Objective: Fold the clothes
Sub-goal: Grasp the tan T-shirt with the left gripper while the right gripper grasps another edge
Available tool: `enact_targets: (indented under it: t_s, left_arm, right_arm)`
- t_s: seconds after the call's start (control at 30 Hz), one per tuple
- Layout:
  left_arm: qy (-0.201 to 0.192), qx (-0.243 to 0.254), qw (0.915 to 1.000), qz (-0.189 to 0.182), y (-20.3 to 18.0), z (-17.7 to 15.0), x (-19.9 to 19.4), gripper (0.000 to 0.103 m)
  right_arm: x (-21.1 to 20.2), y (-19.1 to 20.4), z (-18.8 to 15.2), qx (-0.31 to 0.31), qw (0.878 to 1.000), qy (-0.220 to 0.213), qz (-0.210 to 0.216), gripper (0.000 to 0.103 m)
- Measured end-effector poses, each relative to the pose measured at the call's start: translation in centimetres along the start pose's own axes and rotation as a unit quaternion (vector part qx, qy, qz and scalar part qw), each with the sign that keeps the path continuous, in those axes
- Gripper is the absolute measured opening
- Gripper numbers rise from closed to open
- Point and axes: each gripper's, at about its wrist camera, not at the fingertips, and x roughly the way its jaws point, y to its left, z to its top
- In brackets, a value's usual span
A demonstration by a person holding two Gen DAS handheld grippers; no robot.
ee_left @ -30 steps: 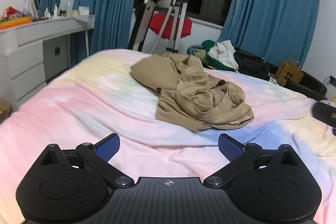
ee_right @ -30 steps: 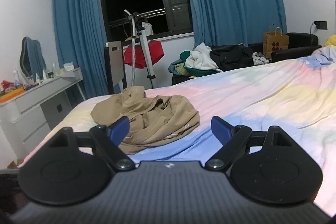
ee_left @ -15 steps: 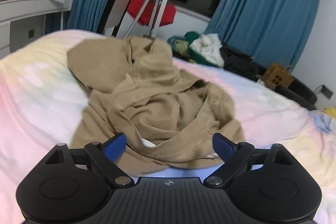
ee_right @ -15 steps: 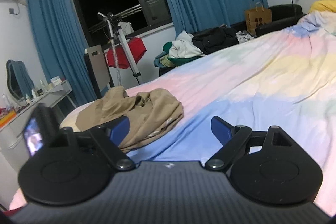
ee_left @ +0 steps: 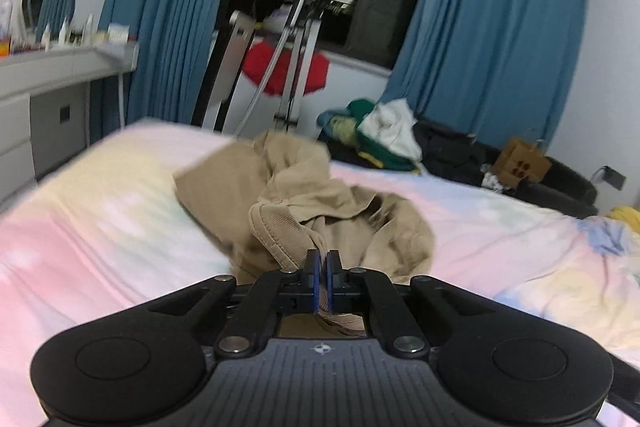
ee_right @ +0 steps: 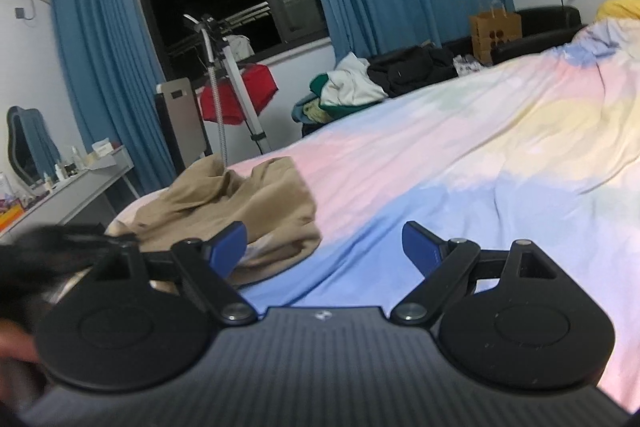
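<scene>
Right between the left gripper (ee_left: 322, 261) jaws, pinched tight, sits a fold of the tan garment (ee_left: 320, 203). Pads are nearly touching w/ cloth trapped between them, close to a ribbed hem or cuff that curls up just left of the tips. Grip is at the near edge, prob. so the piece can be lifted and shaken out of its heap.

The right gripper (ee_right: 324, 247) hangs w/ jaws spread wide, nothing in them, bare bed (ee_right: 460, 167) sheet showing through the gap. The garment lies off its left fingertip, near but apart, so that side looks ready to take a second corner.

Beyond the jaws the garment is a crumpled mound, not flat, no neat folds showing; folding isn't settled in this state, it needs spreading.

Further on past the bed edge: a pile of other clothes (ee_left: 384, 135) on a dark sofa, a brown paper bag (ee_left: 522, 167), a drying rack w/ something red (ee_left: 286, 71), blue curtains (ee_left: 492, 47) and a dark window. Dresser (ee_left: 52, 75) far left.
</scene>
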Motion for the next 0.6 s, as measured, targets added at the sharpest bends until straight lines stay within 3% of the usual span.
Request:
enact_targets:
  t_s: [0.13, 0.27, 0.4, 0.47, 0.53, 0.6]
  left_arm:
    - [-0.028, 0.015, 0.9994, -0.012, 2.2, 2.7, -7.2, 0.003]
    - [-0.016, -0.011, 0.9997, -0.012, 5.7, 3.2, -13.2, 0.003]
    - [0.021, -0.070, 0.9973, 0.011, 9.5, 0.9, -14.7, 0.003]
    - [0.055, -0.120, 0.9913, 0.003, 12.0, 0.0, -14.2, 0.003]
    - [0.075, -0.169, 0.9827, -0.009, 14.5, -0.8, -13.8, 0.003]
    - [0.084, -0.181, 0.9798, -0.006, 16.3, -1.1, -13.5, 0.004]
  right_arm:
    - [-2.2, 1.1, 0.2, -0.026, 0.999, -0.019, 0.024, 0.086]
    - [-5.2, 3.1, 0.4, -0.066, 0.995, -0.027, 0.074, 0.086]
    - [-7.4, 6.1, -0.3, -0.131, 0.980, -0.017, 0.151, 0.086]
    - [-6.9, 8.2, -0.4, -0.163, 0.971, 0.006, 0.175, 0.086]
    - [-6.3, 10.3, -0.5, -0.195, 0.960, 0.028, 0.198, 0.077]
    - [-5.7, 12.4, -0.6, -0.226, 0.947, 0.051, 0.220, 0.071]
